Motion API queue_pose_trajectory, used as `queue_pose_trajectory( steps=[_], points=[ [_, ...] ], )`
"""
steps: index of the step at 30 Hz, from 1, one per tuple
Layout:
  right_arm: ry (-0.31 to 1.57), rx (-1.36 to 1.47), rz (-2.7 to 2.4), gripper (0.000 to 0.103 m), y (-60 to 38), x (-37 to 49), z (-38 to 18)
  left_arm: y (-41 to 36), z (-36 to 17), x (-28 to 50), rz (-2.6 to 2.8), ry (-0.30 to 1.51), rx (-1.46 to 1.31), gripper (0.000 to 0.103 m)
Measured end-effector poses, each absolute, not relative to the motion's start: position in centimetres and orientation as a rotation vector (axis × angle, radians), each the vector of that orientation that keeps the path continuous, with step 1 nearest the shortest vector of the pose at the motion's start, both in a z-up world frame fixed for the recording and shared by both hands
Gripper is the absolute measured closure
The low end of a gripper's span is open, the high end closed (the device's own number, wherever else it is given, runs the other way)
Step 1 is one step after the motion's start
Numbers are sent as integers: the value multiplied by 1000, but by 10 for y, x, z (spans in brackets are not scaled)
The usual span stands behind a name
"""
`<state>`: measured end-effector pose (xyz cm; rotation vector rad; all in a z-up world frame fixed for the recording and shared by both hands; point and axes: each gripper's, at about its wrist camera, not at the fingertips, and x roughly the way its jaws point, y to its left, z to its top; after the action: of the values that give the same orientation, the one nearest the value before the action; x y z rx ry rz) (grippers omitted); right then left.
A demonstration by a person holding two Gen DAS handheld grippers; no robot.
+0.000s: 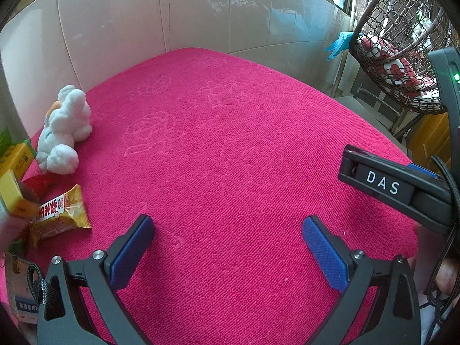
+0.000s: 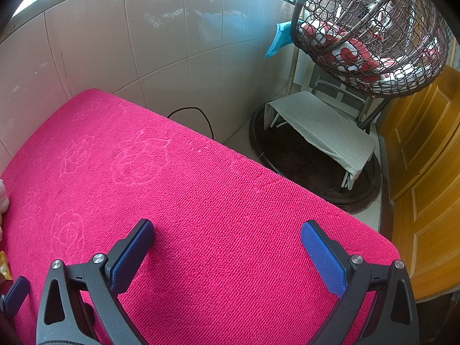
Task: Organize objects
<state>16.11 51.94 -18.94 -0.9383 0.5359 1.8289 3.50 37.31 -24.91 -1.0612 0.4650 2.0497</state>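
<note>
Left wrist view, going from its left edge: a cluster of boxes and packets crowds the left edge of the pink towel-covered surface (image 1: 230,143), among them a yellow box (image 1: 11,189) and a yellow snack packet (image 1: 61,215) lying flat. Just behind them, near the far left corner, sits a white plush rabbit (image 1: 64,132), slumped on its side or back; I cannot tell which. The plush looks soft and light, so a pinch across its body or one round paw should hold; expect it to squash and sag. The packet looks light, crinkly and likely slippery, best taken by a sealed end. Further right, the left gripper (image 1: 228,238) hangs over bare towel with its blue pads (image 1: 135,247) spread wide, holding nothing, well apart from the objects. At the right edge the other tool's body shows, marked DAS.

Right wrist view: the right gripper (image 2: 227,244) is likewise wide and empty above the towel's right half, a hanging wicker chair (image 2: 373,28) beyond.
</note>
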Motion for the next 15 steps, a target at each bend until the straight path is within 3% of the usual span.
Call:
queue_pose_trajectory(
  steps=[15],
  points=[
    [537,-939,1826,0,521,161,-189,373,-248,34,2046,462,-1062,0]
  ],
)
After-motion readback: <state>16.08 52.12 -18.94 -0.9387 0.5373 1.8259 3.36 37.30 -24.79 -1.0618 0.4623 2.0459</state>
